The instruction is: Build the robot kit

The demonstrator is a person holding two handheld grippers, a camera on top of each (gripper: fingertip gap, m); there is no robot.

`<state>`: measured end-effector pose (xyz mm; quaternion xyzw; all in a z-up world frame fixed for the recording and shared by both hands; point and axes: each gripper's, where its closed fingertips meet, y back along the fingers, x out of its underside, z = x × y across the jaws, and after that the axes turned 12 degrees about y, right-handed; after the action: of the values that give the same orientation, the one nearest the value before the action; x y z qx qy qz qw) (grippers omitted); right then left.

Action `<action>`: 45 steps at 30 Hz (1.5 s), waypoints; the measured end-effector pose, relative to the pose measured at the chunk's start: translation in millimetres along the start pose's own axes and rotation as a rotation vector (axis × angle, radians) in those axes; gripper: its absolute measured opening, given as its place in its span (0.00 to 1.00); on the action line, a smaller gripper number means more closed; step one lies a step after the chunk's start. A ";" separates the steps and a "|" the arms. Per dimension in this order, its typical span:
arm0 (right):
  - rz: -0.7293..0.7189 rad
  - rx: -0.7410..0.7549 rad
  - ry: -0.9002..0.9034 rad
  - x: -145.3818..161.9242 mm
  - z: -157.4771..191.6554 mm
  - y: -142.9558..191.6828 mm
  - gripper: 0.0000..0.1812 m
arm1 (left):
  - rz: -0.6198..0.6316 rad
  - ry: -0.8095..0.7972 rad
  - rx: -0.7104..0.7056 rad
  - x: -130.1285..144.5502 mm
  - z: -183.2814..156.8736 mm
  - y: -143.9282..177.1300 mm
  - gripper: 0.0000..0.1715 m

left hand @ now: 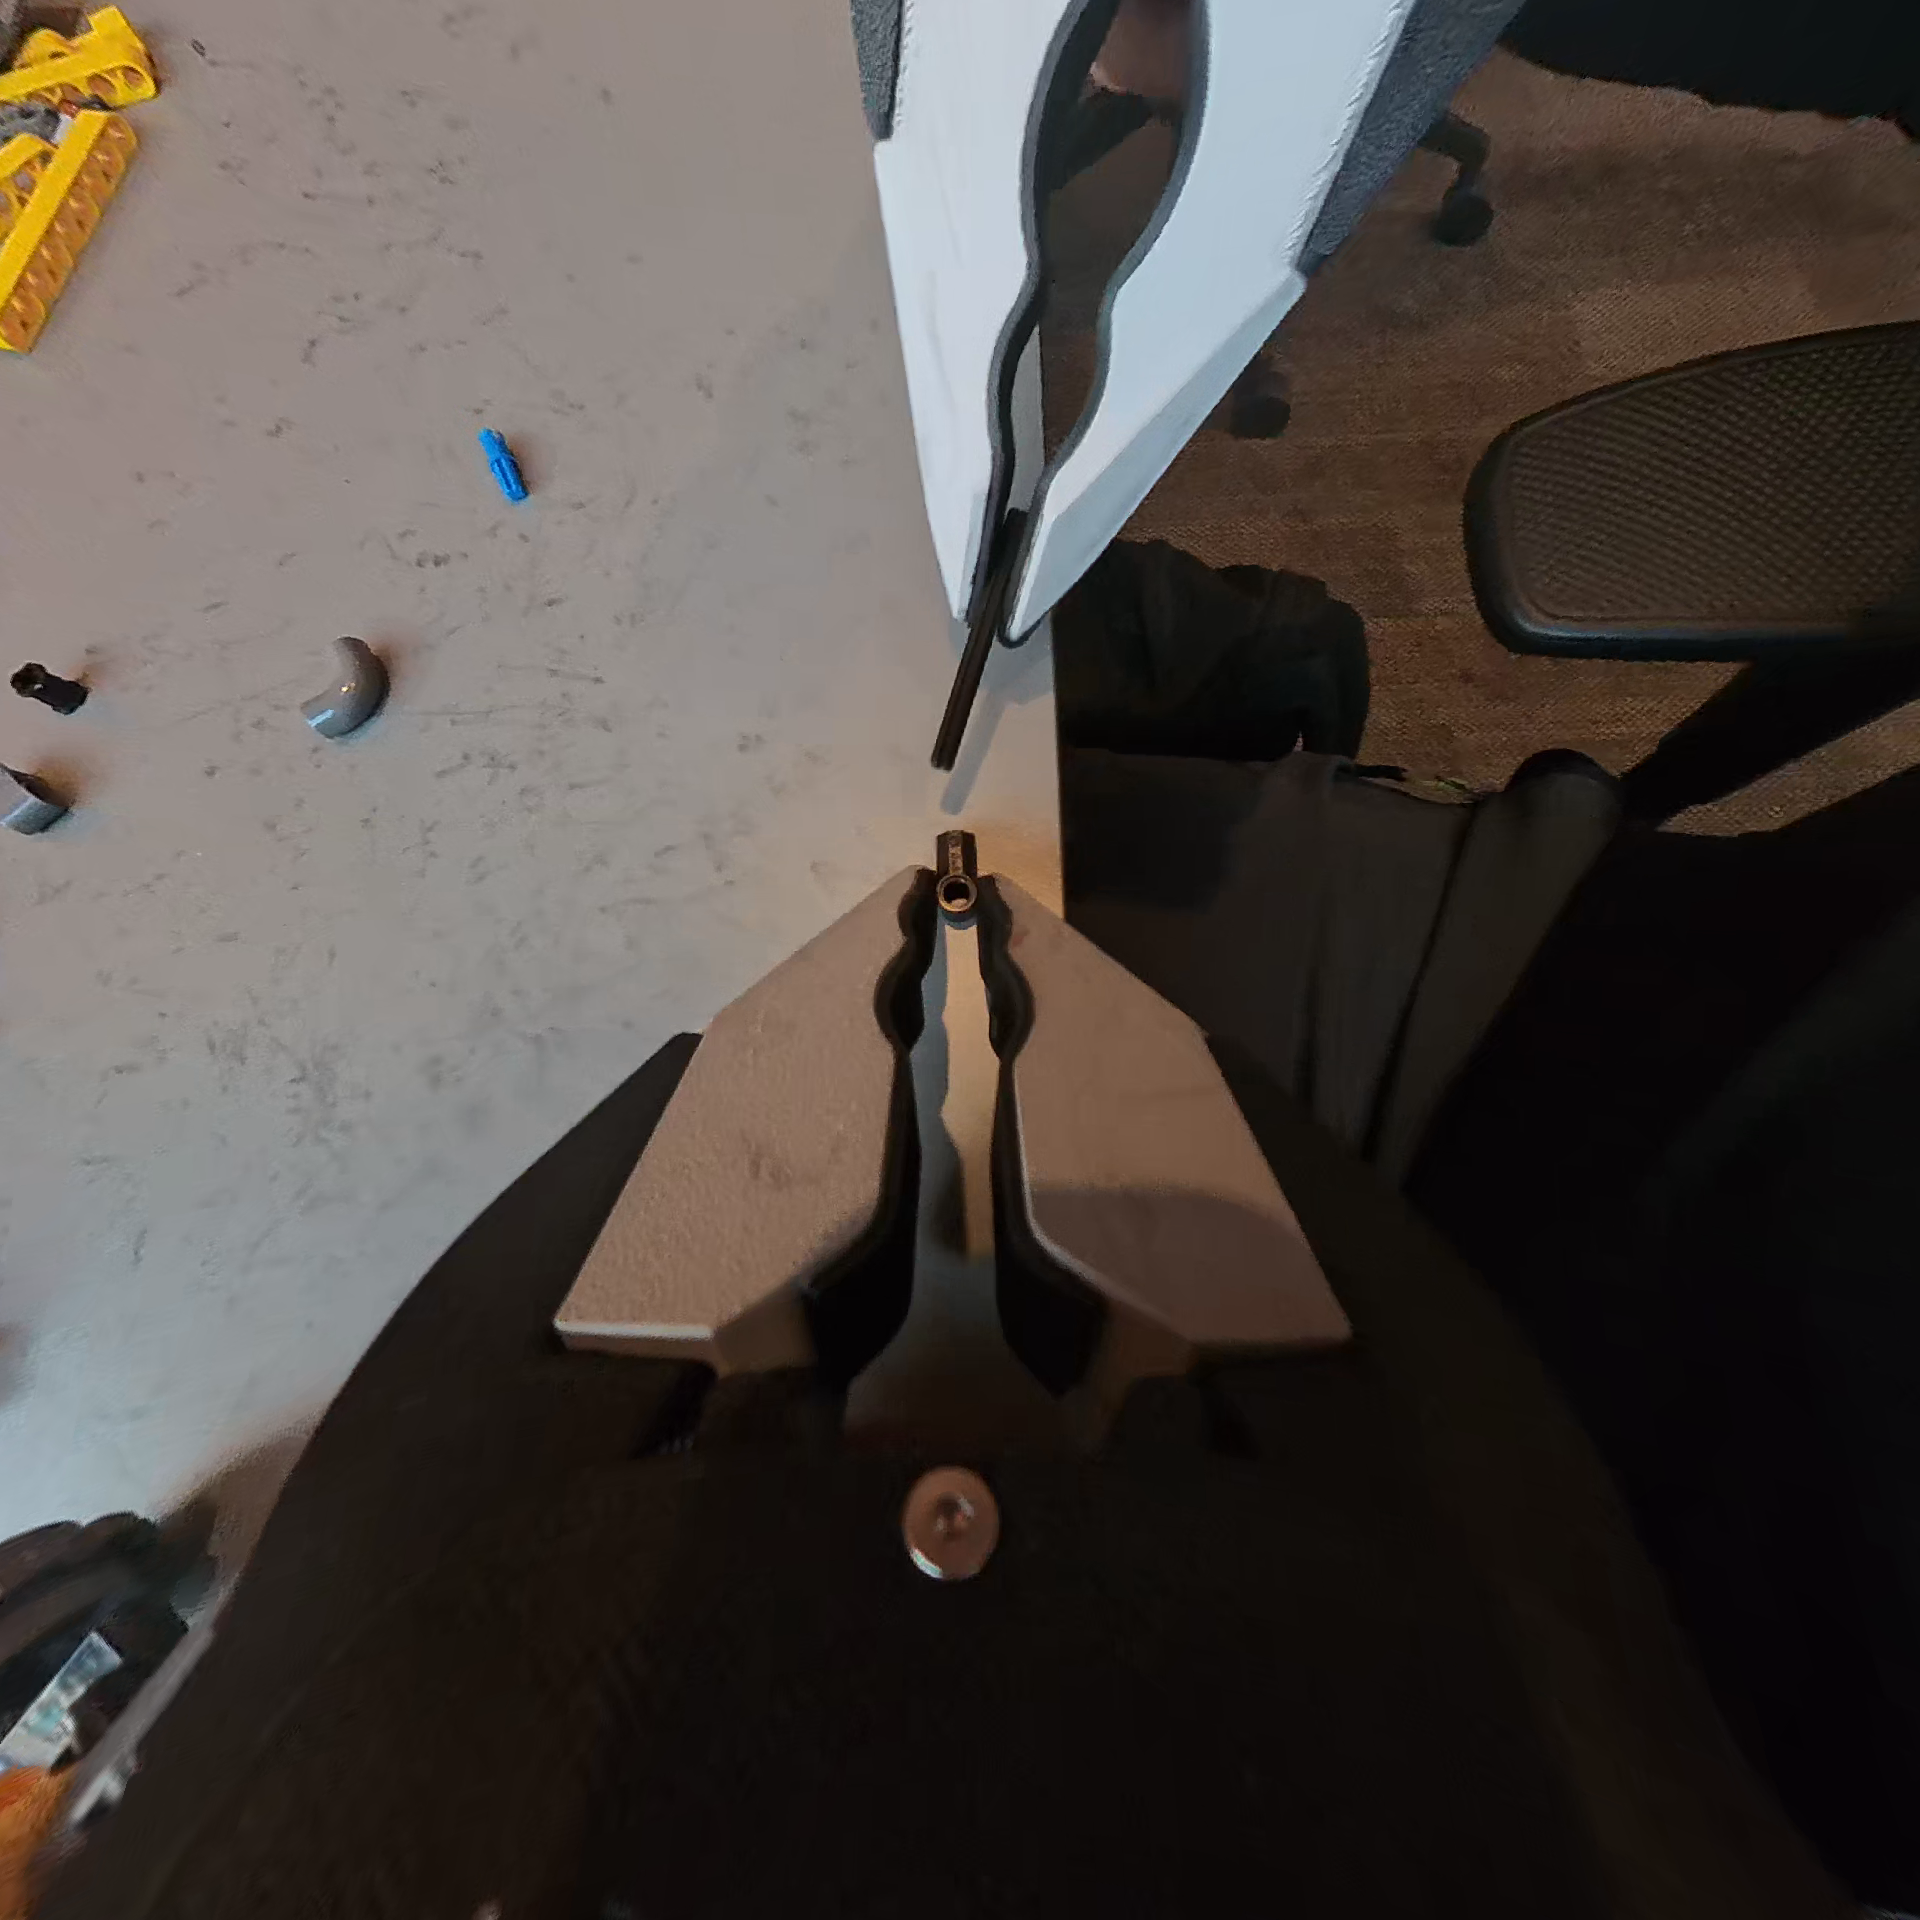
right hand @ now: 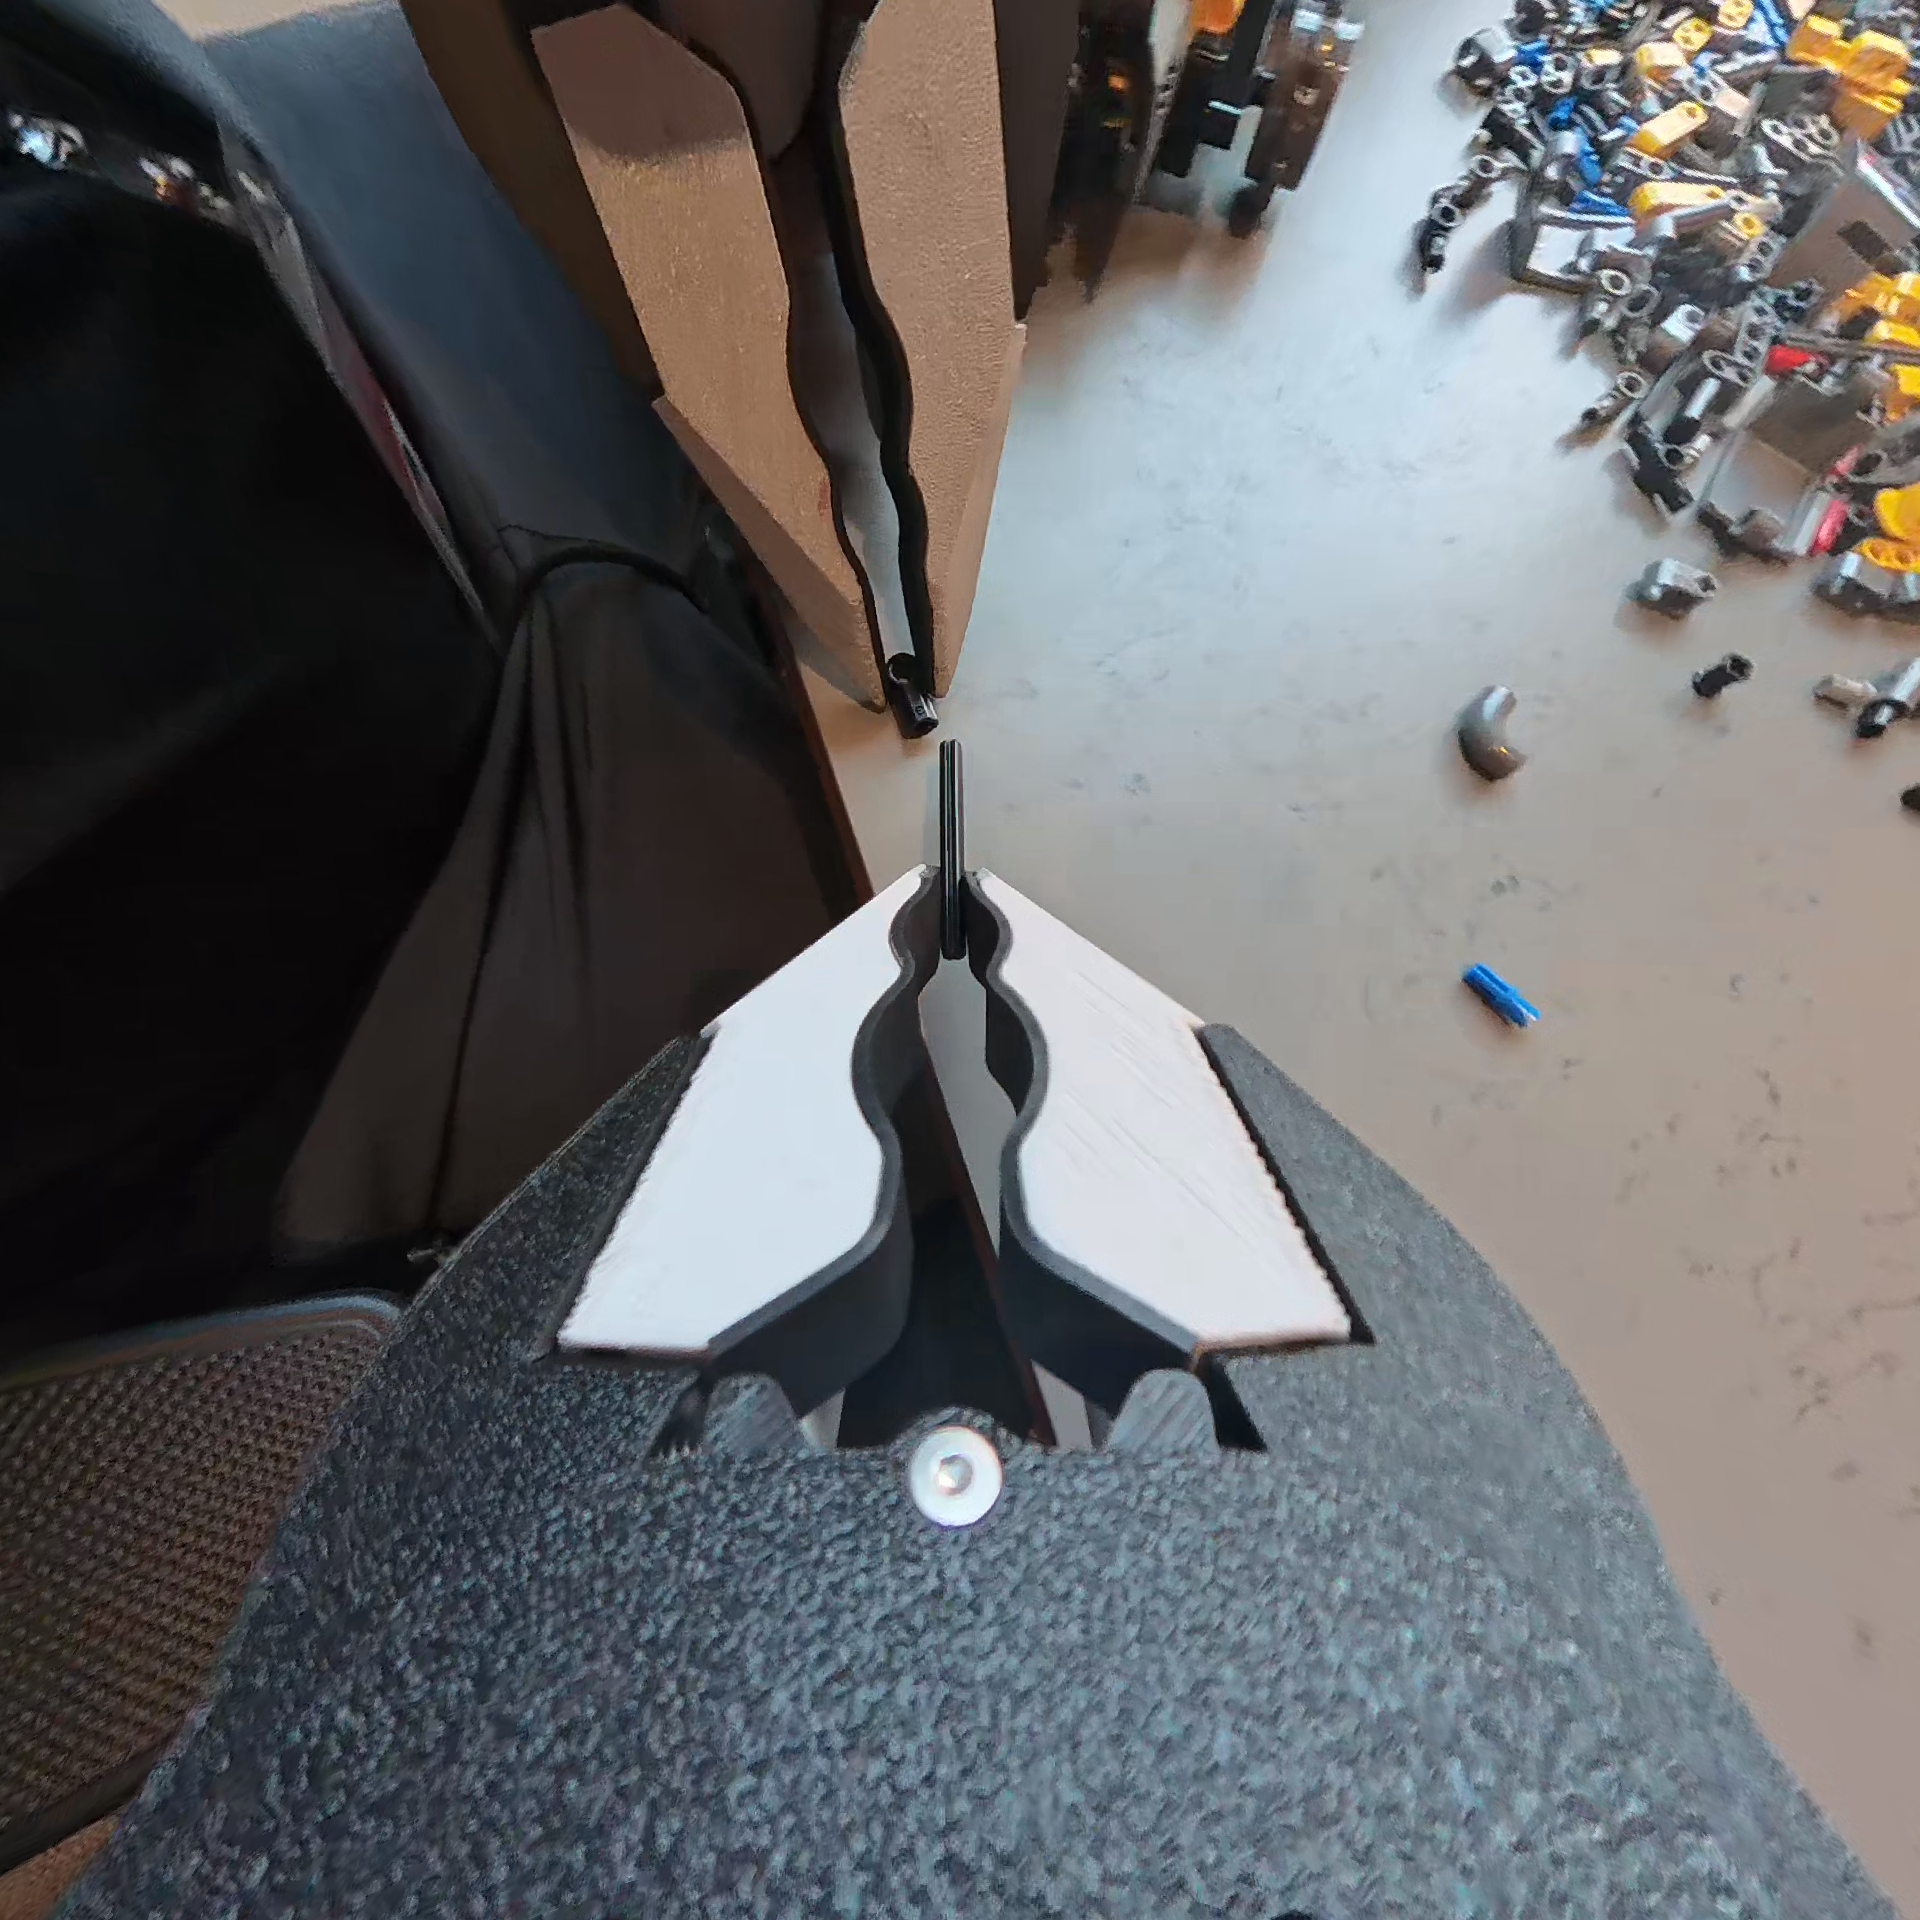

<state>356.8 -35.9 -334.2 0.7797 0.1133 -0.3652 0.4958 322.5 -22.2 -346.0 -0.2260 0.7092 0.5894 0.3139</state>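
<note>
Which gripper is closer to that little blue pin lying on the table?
Right, narrowly. The right gripper and left gripper meet tip to tip near the table edge, both well clear of the blue pin.

I was working in what looked like an office: a pale scuffed desk (left hand: 520, 935), a mesh swivel chair (left hand: 1714, 499) on brown carpet (left hand: 1558, 260), and a heap of plastic building pieces (right hand: 1714, 260).

black axle rod (right hand: 949, 847): thin, straight, pinched at one end between the right gripper (right hand: 948, 883) fingers, free end pointing at the connector | black connector (left hand: 953, 876): small, short, with a round hole, held at the left gripper (left hand: 954, 883) fingertips | the two are near, not touching, above the worktop (left hand: 520, 831) edge
</note>
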 end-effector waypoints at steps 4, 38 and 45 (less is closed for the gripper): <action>0.026 -0.070 0.050 -1.7 10.8 -8.4 0.01 | -0.007 -0.068 -0.019 3.0 -3.3 3.3 0.03; -0.054 -0.218 -0.282 -27.1 35.3 -28.1 0.01 | -0.029 -0.318 -0.053 25.8 -16.7 23.9 0.02; -0.185 -0.221 -0.382 -28.1 37.7 -32.3 0.01 | -0.029 -0.307 -0.038 27.1 -15.5 26.1 0.03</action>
<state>302.3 -47.4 -346.4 0.6238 0.1278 -0.5354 0.5549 282.7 -30.7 -345.5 -0.1495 0.6382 0.6259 0.4226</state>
